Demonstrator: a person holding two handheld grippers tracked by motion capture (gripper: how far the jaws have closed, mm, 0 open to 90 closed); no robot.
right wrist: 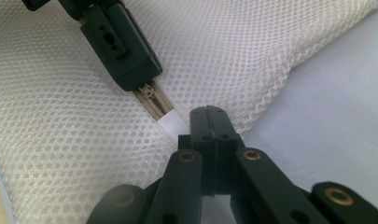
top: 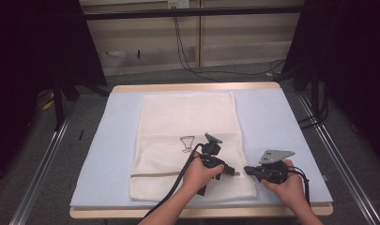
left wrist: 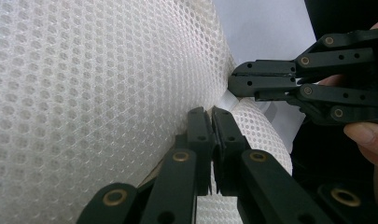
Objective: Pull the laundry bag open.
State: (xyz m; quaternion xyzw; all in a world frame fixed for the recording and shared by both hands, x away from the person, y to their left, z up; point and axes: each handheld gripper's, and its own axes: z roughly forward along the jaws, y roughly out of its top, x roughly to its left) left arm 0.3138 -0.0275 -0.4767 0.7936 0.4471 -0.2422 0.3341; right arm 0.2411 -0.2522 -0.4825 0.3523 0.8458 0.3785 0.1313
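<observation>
two grippers meet at the near right corner of a white mesh laundry bag [top: 187,140] that lies flat on a pale blue mat [top: 277,122] covering the table. the left gripper [top: 232,173] reaches across the bag from the person's left hand [top: 199,174], and its jaws are together, closed down at the beige zipper [right wrist: 151,100] (from the right gripper view, its black tips sit right over the zipper's end, so the pull itself is hidden and i can't tell for sure that it is what they pinch). the right gripper [top: 247,170], in the right hand [top: 286,185], comes in from the bag's right edge, jaws pressed together on the small white tab [right wrist: 173,123] at the zipper's end. the two sets of tips are just beside each other. the zipper runs as a thin line across the bag's near end, below a little black drawing [top: 187,143] printed on the mesh.
</observation>
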